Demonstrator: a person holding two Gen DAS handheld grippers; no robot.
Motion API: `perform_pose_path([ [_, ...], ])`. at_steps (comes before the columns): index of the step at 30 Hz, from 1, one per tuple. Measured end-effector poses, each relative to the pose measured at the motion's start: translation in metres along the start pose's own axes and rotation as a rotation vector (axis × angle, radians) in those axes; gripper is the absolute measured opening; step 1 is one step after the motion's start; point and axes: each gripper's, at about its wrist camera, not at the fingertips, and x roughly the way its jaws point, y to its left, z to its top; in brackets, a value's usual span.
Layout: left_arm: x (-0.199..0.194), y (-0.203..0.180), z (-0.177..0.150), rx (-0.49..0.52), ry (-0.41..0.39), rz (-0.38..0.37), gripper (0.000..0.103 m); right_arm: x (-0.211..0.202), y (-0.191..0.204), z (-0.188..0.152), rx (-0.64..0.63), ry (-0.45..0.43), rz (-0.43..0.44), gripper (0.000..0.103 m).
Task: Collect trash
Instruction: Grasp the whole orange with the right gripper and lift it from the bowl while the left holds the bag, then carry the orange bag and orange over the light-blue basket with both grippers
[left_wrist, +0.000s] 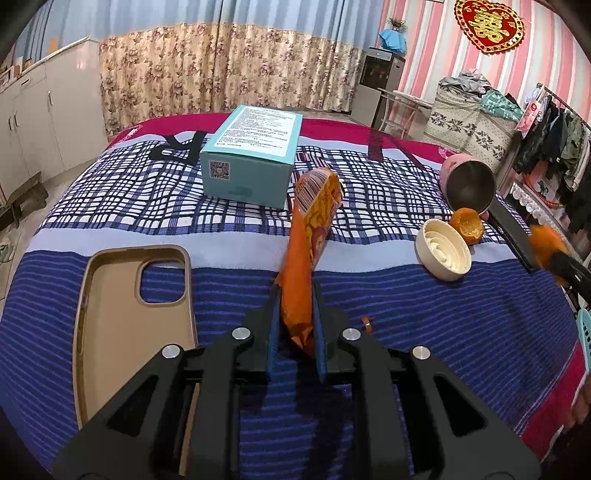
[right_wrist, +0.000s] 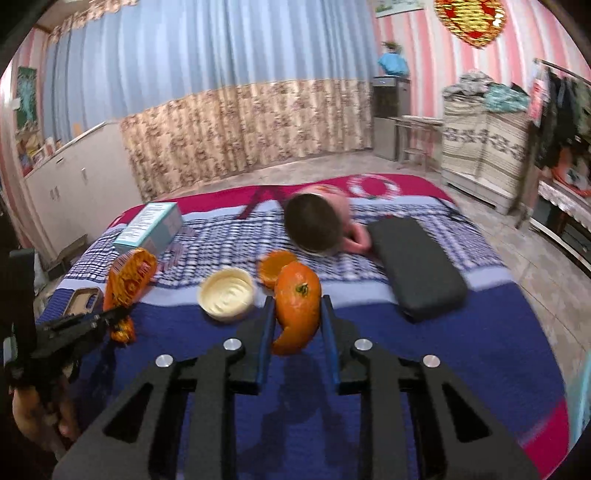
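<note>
My left gripper (left_wrist: 296, 291) is shut on an orange snack wrapper (left_wrist: 310, 236) and holds it upright above the blue striped bedspread; the wrapper also shows in the right wrist view (right_wrist: 127, 284). My right gripper (right_wrist: 298, 300) is shut on a piece of orange peel (right_wrist: 297, 306), lifted off the bed. A second half peel (right_wrist: 275, 266) lies on the bed just behind it; it also shows in the left wrist view (left_wrist: 467, 225). The right gripper with its peel appears blurred at the right edge of the left wrist view (left_wrist: 546, 245).
On the bed: a cream jar lid (left_wrist: 443, 254) (right_wrist: 227, 293), a teal box (left_wrist: 255, 155), a tan phone case (left_wrist: 129, 317), a pink tipped cup (left_wrist: 469, 181) (right_wrist: 314, 223), a black case (right_wrist: 417, 266). Cabinets stand left, a clothes rack right.
</note>
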Motion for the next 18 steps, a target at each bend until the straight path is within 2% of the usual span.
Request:
perform_pose_path([
  [7, -0.020, -0.018, 0.002, 0.052, -0.033, -0.011, 0.013, -0.059, -0.049, -0.021, 0.050, -0.047, -0.108, 0.025],
  [12, -0.053, -0.045, 0.011, 0.090, -0.093, -0.076, 0.013, -0.106, -0.082, -0.037, 0.110, -0.094, -0.186, 0.025],
  [18, -0.080, -0.110, 0.015, 0.196, -0.132, -0.191, 0.013, -0.153, -0.127, -0.047, 0.194, -0.155, -0.282, 0.025],
])
